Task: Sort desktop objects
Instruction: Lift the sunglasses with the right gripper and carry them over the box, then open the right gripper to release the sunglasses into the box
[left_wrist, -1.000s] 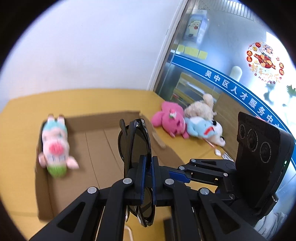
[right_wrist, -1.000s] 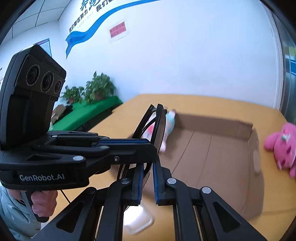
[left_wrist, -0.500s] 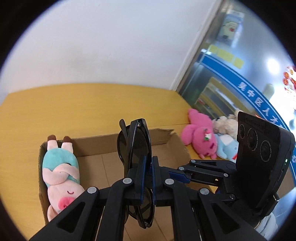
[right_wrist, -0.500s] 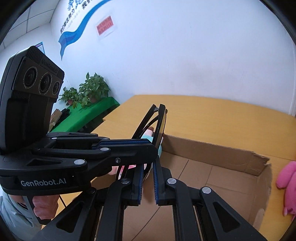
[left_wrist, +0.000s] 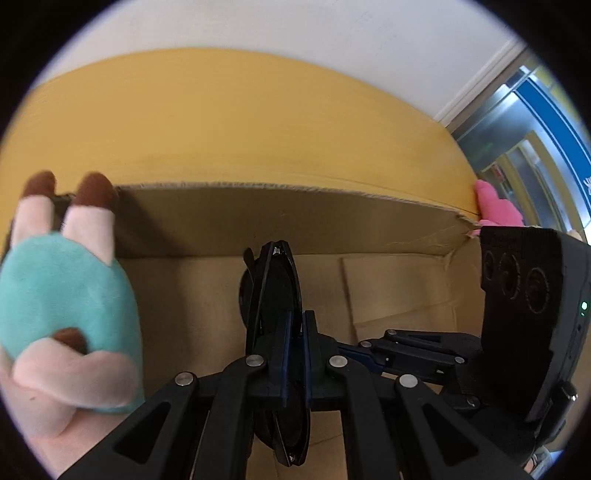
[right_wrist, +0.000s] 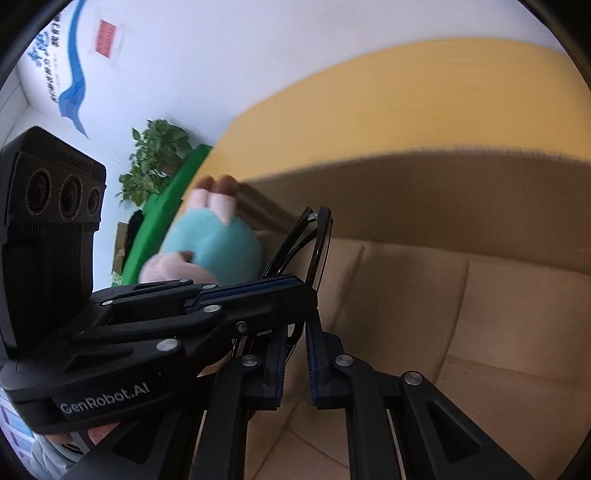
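Note:
Black folded sunglasses (left_wrist: 273, 295) are pinched edge-on in both grippers, low inside the open cardboard box (left_wrist: 295, 199). My left gripper (left_wrist: 295, 332) is shut on them from below. My right gripper (right_wrist: 295, 343) grips them too; its jaws stand narrowly apart around the frame. The sunglasses also show in the right wrist view (right_wrist: 314, 243). A teal and pink plush pig (left_wrist: 62, 306) lies inside the box at the left wall, close to the left gripper; it also shows in the right wrist view (right_wrist: 210, 240).
The box stands on a yellow table (left_wrist: 240, 122) against a white wall. A pink plush toy (left_wrist: 495, 206) lies outside the box's right corner. The box floor (right_wrist: 480, 332) is bare to the right of the grippers. A green-covered table and potted plant (right_wrist: 155, 158) stand beyond.
Both grippers have carried the sunglasses forward and down into the box. The box walls and the plush pig now look much closer and larger.

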